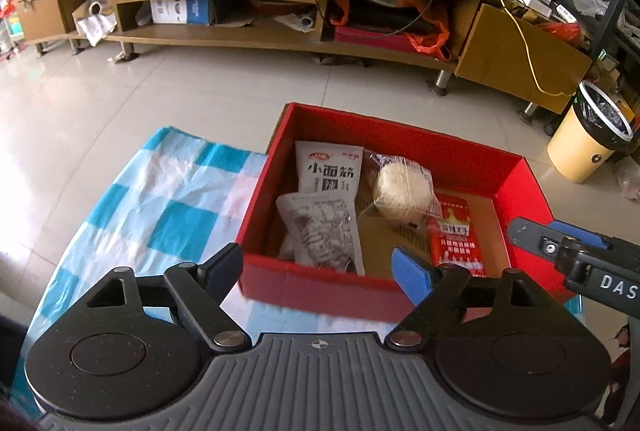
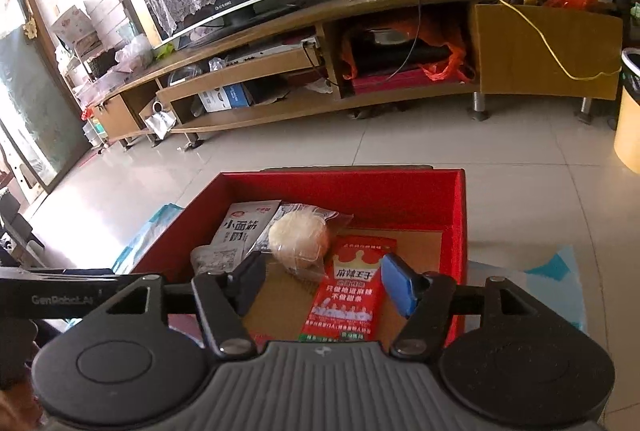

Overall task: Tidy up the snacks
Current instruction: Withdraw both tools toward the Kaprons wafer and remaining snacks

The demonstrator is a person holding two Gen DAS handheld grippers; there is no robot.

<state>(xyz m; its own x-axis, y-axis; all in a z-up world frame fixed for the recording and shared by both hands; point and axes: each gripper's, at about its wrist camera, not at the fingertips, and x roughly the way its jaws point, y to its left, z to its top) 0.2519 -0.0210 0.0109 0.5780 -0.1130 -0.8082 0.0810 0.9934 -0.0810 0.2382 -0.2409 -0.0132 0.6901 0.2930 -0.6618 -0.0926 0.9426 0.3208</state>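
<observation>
While both tools hang over the near edge of the red box [image 1: 400, 135], neither one grips anything. Seen from its own camera, the left gripper [image 1: 318, 269] has its jaws spread wide, with the box's near wall and a grey printed packet [image 1: 320, 231] just ahead between them, untouched. Further ahead lies a white packet [image 1: 328, 167] with black lettering, and to its right a round pale bun in clear wrap [image 1: 402, 193]. A red packet [image 1: 456, 235] lies ahead of the left gripper's right finger, close beside it. Under the box and out to the left spreads a blue and white checked cloth [image 1: 160, 191]. The right gripper [image 2: 324, 285] also stands with its jaws apart and empty; the red packet lies flat on the box floor between its fingers, not pinched, and the bun sits just ahead of its left finger. Beyond the box stand a wooden TV cabinet [image 2: 400, 3] and a yellow bin [image 1: 580, 147].
</observation>
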